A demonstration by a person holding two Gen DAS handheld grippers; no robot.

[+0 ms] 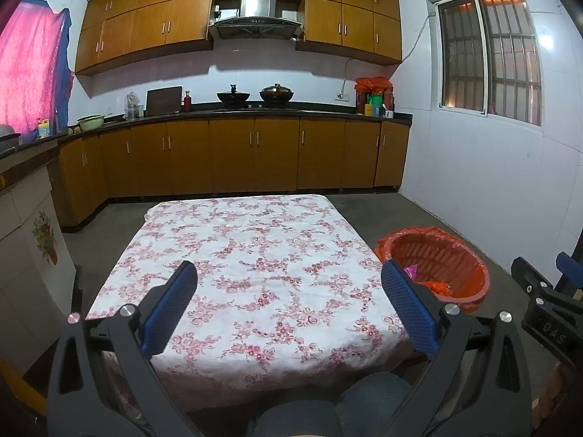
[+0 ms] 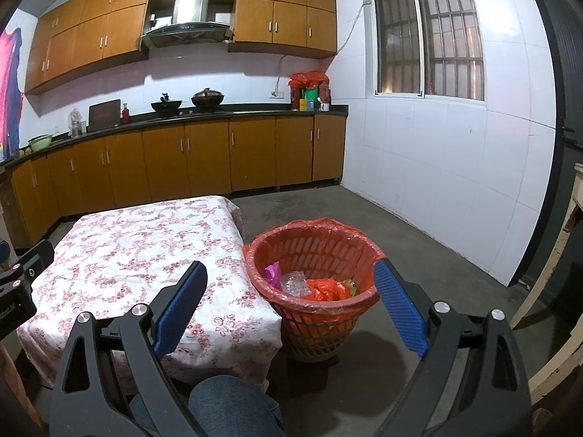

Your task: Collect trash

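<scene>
We held the left gripper above the near end of the low table under a white cloth with pink flowers, its blue-padded fingers spread wide and empty. Our right gripper was also wide apart and empty, hanging over the gap between table and the orange plastic lattice basket lined with an orange bag. The basket stood on the floor touching the table's right edge; crumpled pink, clear and orange wrappers lay inside it.

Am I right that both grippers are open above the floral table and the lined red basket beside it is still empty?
Not quite: the basket already holds trash, as the right wrist view shows. Both the left gripper and right gripper are open, near the table.
</scene>
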